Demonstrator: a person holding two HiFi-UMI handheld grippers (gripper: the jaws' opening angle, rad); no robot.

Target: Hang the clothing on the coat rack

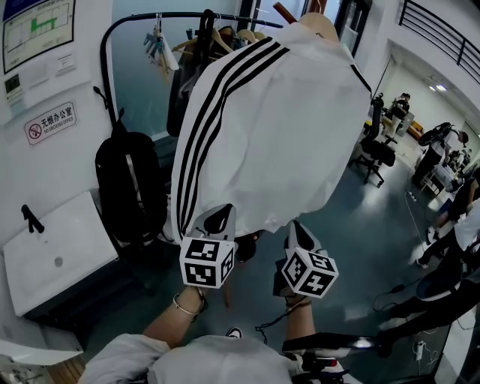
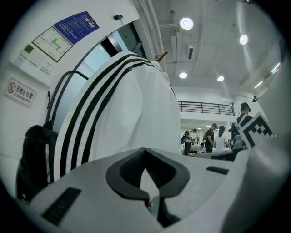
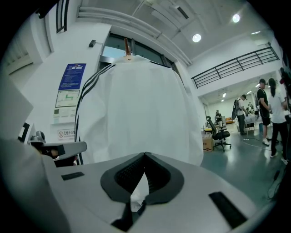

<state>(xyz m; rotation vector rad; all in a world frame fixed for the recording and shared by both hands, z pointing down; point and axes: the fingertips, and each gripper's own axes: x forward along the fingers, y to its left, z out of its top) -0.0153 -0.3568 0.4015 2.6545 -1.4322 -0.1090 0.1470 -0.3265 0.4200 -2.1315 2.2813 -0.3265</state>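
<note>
I see the white striped jacket [image 1: 277, 127] hanging on the coat rack [image 1: 120, 30]. My left gripper [image 1: 219, 221] is pressed together at its hem, and my right gripper [image 1: 297, 234] pinches hem fabric.

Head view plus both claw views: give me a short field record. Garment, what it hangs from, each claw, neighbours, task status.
garment: white jacket with black stripes down the sleeve
support: wooden hanger up at the black rack
left claw: shut on the jacket's bottom hem, white cloth between the pads
right claw: shut on the same hem, beside the left one
neighbour: black backpack hanging left of the jacket
status: jacket looks hung, both claws at its hem
</note>
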